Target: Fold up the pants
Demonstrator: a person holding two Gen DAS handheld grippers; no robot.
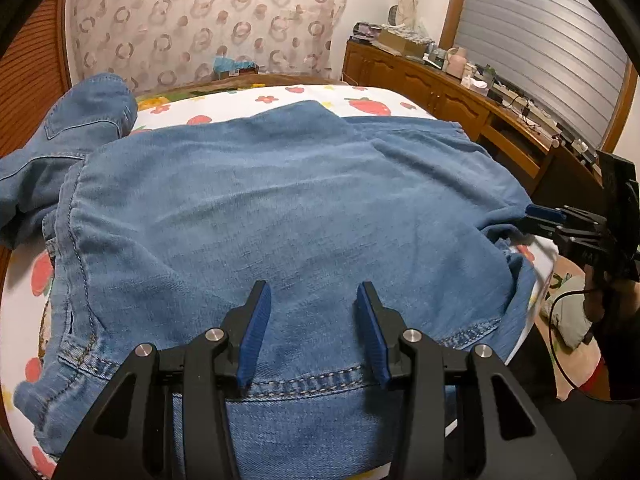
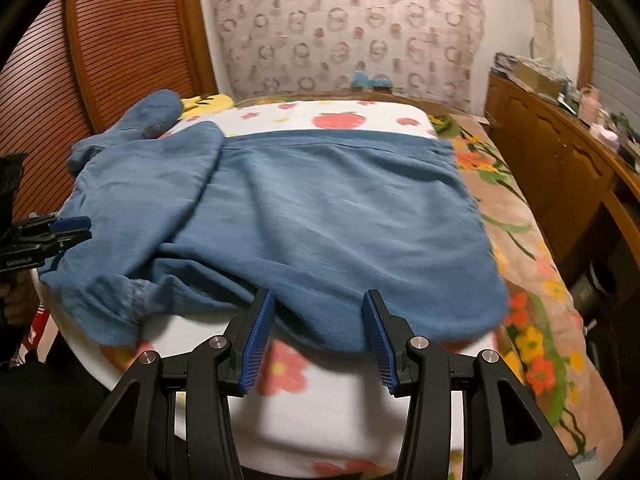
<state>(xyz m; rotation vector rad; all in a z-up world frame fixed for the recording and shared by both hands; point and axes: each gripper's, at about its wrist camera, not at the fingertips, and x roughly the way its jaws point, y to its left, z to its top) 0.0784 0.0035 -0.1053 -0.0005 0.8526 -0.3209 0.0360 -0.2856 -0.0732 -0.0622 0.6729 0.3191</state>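
Both the left gripper (image 1: 313, 332) and right gripper (image 2: 318, 338) hover with jaws released, empty, over the blue denim pants (image 1: 280, 208), whose near hem, I judge, each must next pinch.

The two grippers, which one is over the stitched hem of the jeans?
The left gripper: its open jaws straddle the jeans' stitched hem. The right gripper sits at the plain edge, over the floral sheet.

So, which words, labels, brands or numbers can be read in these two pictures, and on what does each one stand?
Left gripper, seen at the edge of the right wrist view: a small white print on its black body, too blurred to read.
Denim pants: no label or text shows.
Boxes on the wooden cabinet: any print is too small to read.
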